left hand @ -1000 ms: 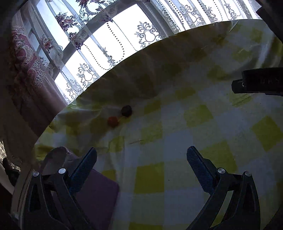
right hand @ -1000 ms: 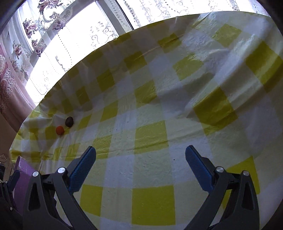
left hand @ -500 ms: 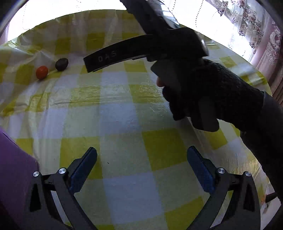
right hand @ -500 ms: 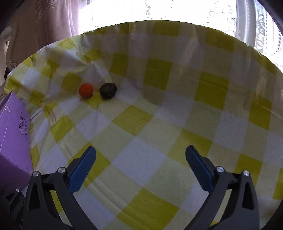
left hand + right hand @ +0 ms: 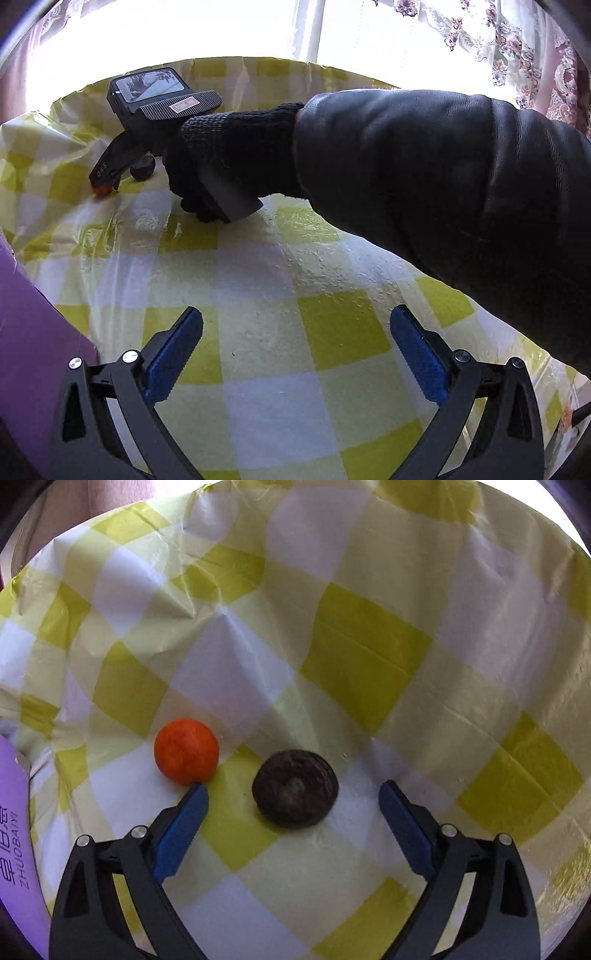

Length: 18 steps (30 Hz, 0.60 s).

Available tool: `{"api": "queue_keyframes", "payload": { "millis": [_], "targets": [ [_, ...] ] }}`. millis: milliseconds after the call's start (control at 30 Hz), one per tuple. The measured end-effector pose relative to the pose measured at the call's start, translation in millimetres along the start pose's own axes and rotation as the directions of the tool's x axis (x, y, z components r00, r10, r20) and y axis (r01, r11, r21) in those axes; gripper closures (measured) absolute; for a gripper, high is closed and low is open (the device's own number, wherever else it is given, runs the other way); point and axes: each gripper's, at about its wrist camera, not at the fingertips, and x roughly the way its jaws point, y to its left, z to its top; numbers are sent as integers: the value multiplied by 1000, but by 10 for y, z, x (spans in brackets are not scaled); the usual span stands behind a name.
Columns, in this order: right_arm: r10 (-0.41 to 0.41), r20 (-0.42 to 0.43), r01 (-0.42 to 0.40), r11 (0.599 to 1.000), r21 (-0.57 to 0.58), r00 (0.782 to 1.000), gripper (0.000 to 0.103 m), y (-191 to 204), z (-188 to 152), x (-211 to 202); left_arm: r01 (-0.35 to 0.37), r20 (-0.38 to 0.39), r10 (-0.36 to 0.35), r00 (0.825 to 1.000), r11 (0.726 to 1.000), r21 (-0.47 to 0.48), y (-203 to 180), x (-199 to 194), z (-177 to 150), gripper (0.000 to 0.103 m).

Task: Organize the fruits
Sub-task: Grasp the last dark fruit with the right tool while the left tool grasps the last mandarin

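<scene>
Right gripper [image 5: 293, 794] lines up on the dark fruit [image 5: 294, 787]!

Its jaws have just been closing a little, yet the blue pads stand clear of the dark round fruit between them, near the table's window edge; one fingertip is just beside the orange fruit [image 5: 186, 750]. Next, I judge: squeeze squarely without nudging the orange, then carry toward the purple box [image 5: 13, 834]. Left gripper [image 5: 295, 350] hangs released, empty, over the checked tablecloth [image 5: 280, 258].
</scene>
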Motion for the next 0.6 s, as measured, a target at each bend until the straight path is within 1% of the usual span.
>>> {"api": "queue_keyframes", "payload": {
  "millis": [33,67,100,133,167,200,267,300,367,433,533,600],
  "targets": [
    [-16,-10,16,1000,-8,1000,9,27,12,28,-1,1,1,1000,1000,-9,11,6,-6,5],
    [-25,-1,25,1000,-18,1000,12,49,14,15,0,4,0,1000,1000,-14,5,-1,0,5],
    [-19,14,19,1000,-19,1000,28,50,4,-17,0,3,0,1000,1000,-18,20,4,6,5],
    [-11,25,11,1000,-7,1000,39,30,-21,-47,1,2,-1,1000,1000,-17,15,10,16,5],
    [-2,28,2,1000,13,1000,55,-8,-51,-75,-1,3,1,1000,1000,-14,7,2,16,5],
    [-3,29,2,1000,23,1000,61,-40,-84,-107,-3,4,3,1000,1000,-12,17,-4,17,5],
    [-27,32,26,999,20,999,62,-85,-192,-209,-4,3,4,1000,1000,-15,19,8,25,5],
    [-12,39,11,1000,27,999,62,-128,-273,-290,-5,2,5,1000,1000,-16,24,10,30,5],
    [11,51,-14,998,58,999,62,-226,-482,-474,-5,-2,5,1000,1000,-23,44,16,40,5],
    [-12,58,6,996,93,998,62,-362,-760,-669,-10,-7,10,1000,1000,-23,51,28,46,5],
    [-22,72,6,978,208,997,62,-609,-1243,-998,-14,-17,14,1000,1000,-24,47,47,59,5],
    [-6,121,-33,949,314,993,62,-786,-1581,-1260,-19,-26,18,999,1000,-23,45,63,62,5]
  ]
}}
